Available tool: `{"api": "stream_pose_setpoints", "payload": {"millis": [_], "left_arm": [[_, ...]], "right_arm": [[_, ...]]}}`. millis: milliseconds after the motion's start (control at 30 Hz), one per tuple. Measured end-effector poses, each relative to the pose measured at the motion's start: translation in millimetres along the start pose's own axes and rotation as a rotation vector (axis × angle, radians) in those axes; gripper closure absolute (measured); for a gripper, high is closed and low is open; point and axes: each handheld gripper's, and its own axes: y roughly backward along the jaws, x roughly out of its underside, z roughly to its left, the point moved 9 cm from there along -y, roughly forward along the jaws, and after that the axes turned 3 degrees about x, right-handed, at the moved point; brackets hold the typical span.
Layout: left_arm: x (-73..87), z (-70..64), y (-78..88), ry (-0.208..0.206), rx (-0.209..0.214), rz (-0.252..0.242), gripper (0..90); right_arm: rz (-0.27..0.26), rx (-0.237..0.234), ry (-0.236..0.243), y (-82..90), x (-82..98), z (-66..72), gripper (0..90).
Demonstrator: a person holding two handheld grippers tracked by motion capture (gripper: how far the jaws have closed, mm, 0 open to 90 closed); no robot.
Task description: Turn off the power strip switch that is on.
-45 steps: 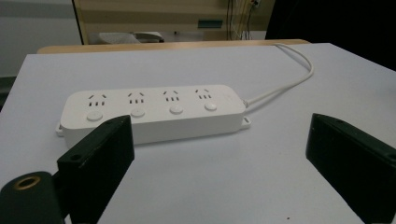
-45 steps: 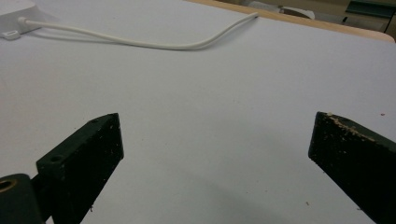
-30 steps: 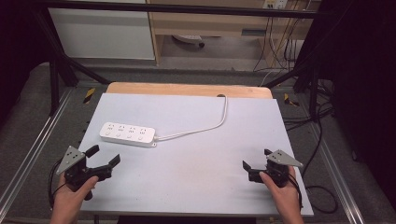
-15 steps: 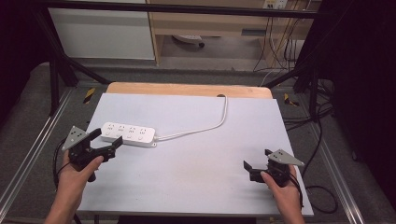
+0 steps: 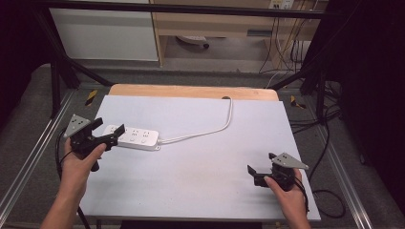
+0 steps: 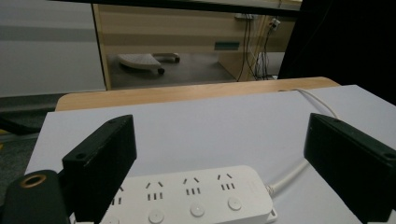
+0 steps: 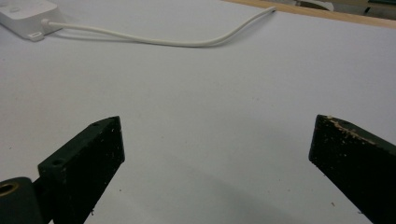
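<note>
The right gripper (image 5: pixel 256 174) rests spread wide, well apart from the power strip (image 5: pixel 135 138). The left gripper (image 5: pixel 111 134) has advanced since a second ago, jaws released, now straddling the strip's near end: a grasp looks imminent. Its cord (image 5: pixel 210 131) trails beyond.

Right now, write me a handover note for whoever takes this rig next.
Left claw: open, at the left end of the power strip; the jaws stand either side of it, not closed on it.
Right claw: open, low over bare table near the front right, holding nothing.
Power strip: flat on the table, left of centre, its cord curving off to the far edge.
Done: the left claw is lined up on the strip.
Left: close on the strip and move it; probably bring the right claw in.
</note>
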Motion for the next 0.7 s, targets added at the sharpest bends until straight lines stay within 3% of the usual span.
{"api": "stream_pose_setpoints", "payload": {"millis": [333,467,700], "left_arm": [[-5.7,8.3,-20.1,0.02,0.007,0.006,10.8],[-1.7,10.2,-26.3,-0.016,-0.01,0.032,15.3],[2.2,13.0,-33.2,-0.016,-0.006,0.059,17.7]], "right_arm": [[0.006,-0.011,0.006,-0.6,1.1,2.6,2.9],[0.017,-0.012,0.007,0.1,0.6,3.4,3.1],[0.031,-0.015,-0.001,1.3,0.6,3.3,3.0]]}}
